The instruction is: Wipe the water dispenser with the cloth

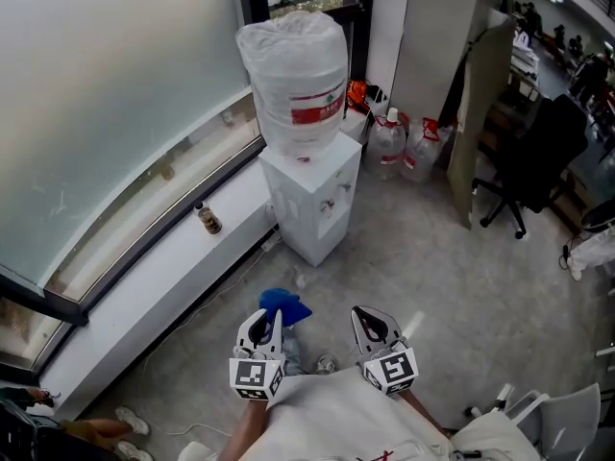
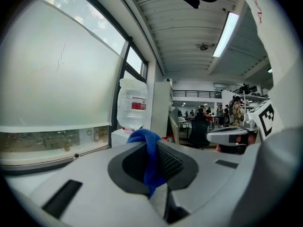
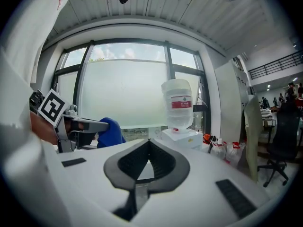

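Head view shows the white water dispenser (image 1: 317,200) with its wrapped bottle (image 1: 293,75) standing on the grey floor (image 1: 432,267) against the window ledge, well ahead of the left tongs (image 1: 273,317), which carry the blue cloth (image 1: 285,305) at their tips, and the right tongs (image 1: 371,320) just beside them. Left gripper view has the left tongs (image 2: 152,148) clenched on the cloth (image 2: 150,162), which bulges above the jaws, with the dispenser (image 2: 122,135) far beyond by the window. Right gripper view shows the right tongs (image 3: 149,144) closed tip to tip with nothing between them, the dispenser (image 3: 182,135) beyond and the cloth (image 3: 111,132) off to the left.
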`<action>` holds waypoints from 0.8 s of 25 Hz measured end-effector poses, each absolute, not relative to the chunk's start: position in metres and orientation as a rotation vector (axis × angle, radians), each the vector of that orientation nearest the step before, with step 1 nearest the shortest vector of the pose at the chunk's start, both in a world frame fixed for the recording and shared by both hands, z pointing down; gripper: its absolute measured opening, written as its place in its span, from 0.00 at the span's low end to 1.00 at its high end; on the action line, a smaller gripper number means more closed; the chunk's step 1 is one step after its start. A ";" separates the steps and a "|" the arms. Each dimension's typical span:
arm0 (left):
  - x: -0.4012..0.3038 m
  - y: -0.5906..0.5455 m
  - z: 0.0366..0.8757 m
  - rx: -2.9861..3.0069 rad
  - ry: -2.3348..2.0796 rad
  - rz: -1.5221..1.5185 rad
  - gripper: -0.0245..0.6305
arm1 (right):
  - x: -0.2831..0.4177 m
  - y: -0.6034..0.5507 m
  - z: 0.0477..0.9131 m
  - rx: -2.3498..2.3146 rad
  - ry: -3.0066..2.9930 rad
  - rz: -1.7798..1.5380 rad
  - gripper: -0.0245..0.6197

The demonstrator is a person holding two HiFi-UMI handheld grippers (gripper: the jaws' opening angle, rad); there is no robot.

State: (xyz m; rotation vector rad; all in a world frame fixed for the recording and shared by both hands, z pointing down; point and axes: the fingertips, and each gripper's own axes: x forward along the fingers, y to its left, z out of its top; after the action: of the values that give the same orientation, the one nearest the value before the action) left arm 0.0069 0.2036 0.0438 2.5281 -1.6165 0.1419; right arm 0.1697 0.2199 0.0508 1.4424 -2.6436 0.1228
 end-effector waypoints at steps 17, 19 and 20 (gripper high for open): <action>0.002 0.213 0.044 2.515 -1.640 0.139 0.09 | 0.153 0.220 0.047 1.386 -2.692 0.110 0.06; 0.000 0.213 0.045 2.510 -1.642 0.138 0.09 | 0.150 0.220 0.048 1.377 -2.691 0.110 0.06; -0.001 0.213 0.045 2.507 -1.645 0.136 0.09 | 0.149 0.219 0.048 1.374 -2.691 0.109 0.06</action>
State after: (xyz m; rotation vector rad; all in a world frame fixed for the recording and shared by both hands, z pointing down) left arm -0.0013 0.2126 0.0451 2.5074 -1.6446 0.1362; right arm 0.1490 0.2194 0.0483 1.3736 -2.6907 0.1092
